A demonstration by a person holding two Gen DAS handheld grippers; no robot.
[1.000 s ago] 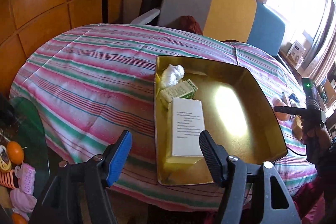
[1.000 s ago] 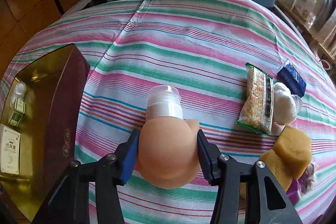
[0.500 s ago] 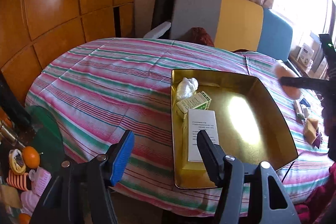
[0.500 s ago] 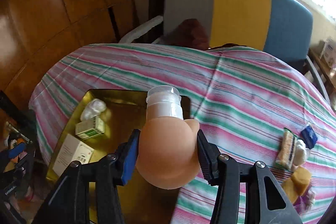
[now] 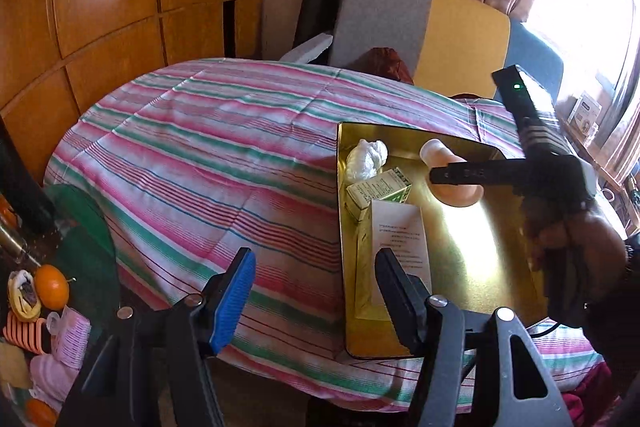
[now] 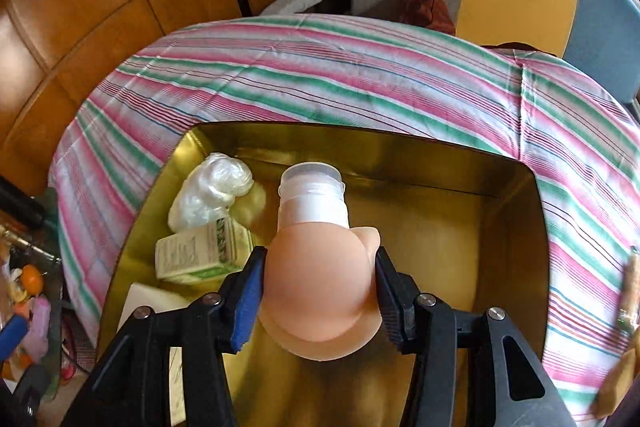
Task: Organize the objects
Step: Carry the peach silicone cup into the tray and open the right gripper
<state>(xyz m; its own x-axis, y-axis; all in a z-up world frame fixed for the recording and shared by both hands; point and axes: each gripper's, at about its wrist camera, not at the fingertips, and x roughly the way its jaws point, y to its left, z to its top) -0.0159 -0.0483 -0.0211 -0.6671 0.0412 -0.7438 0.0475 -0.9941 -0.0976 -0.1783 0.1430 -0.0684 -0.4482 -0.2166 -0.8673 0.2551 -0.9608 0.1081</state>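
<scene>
- Tin [image 6: 516, 219] on the striped table already holds three things along its left side: a plastic-wrapped white bundle [image 6: 212, 187] at the far end, a green carton [image 6: 200, 255], a white box [image 5: 400, 239] nearest.
- Left gripper [image 5: 314, 291] hangs wide and empty off the tin's near left corner.
- Right gripper [image 6: 316, 291] clamps a peach bottle [image 6: 320, 279] above the tin's middle, not yet set down.
- Far right, blurred items [image 6: 628, 291] on the cloth look unsorted.

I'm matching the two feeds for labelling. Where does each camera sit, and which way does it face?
Left wrist: on the left gripper, open and empty, facing down across the striped table to the gold tray; the right hand shows.
Right wrist: on the right gripper, above the tray, clamping a peach bottle.
Shared: tray, green box, bottle.
</scene>
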